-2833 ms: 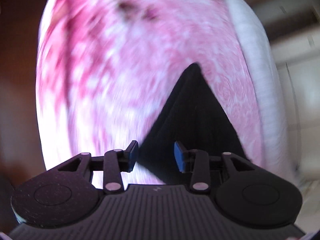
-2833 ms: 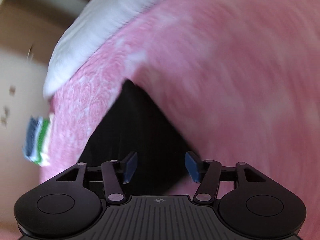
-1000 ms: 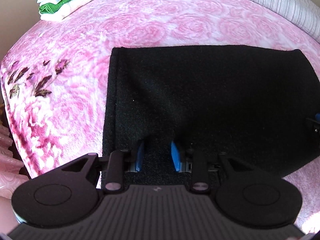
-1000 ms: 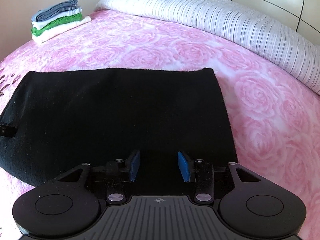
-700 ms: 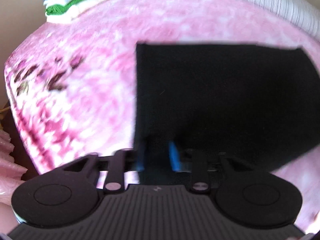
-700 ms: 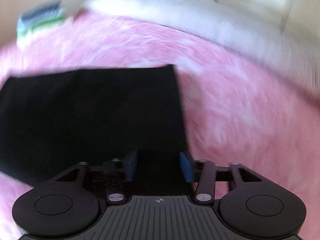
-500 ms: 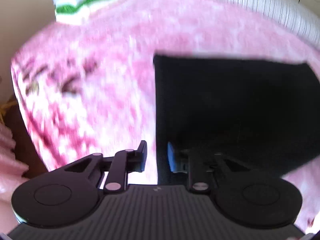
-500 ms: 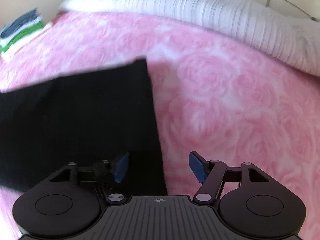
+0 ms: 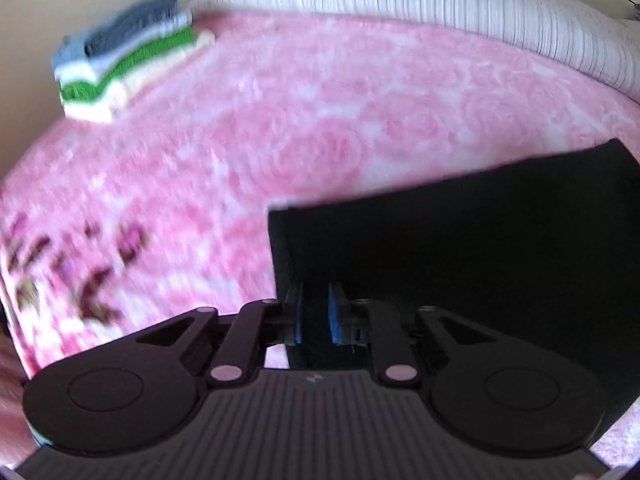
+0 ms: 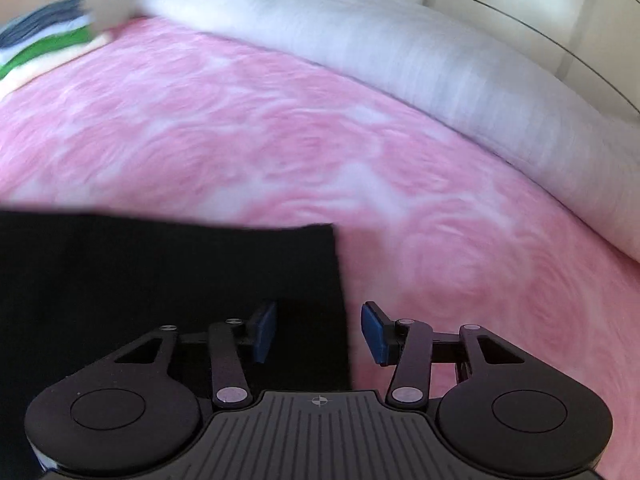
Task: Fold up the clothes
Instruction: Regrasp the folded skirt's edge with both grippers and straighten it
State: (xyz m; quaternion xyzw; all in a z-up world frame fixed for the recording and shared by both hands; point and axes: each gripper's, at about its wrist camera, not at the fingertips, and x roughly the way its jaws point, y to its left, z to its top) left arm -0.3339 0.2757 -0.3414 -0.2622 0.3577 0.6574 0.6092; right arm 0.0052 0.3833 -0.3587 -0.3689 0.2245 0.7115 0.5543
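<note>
Closing on the near left corner of the black garment, the left gripper now has its jaws drawn narrow, with a fold of dark cloth standing between the blue pads; whether they already pinch it is hard to tell through the blur, so call it a grip being taken rather than one made. A second ago both grippers sat over the middle of the cloth's near edge; each has since slid outward, so the left one is at the left corner and the right gripper straddles the right side edge. There the right jaws stand at a middling gap and are closing, the left pad over black fabric, the right pad over bare pink bedspread, neither pressing on anything. The garment lies flat as a folded rectangle on the near part of the bed, well apart from the stack of folded clothes at the far left corner and from the white striped pillow along the far edge. The shift suggests the earlier fold is set and the two near corners are being taken up for the next one.
</note>
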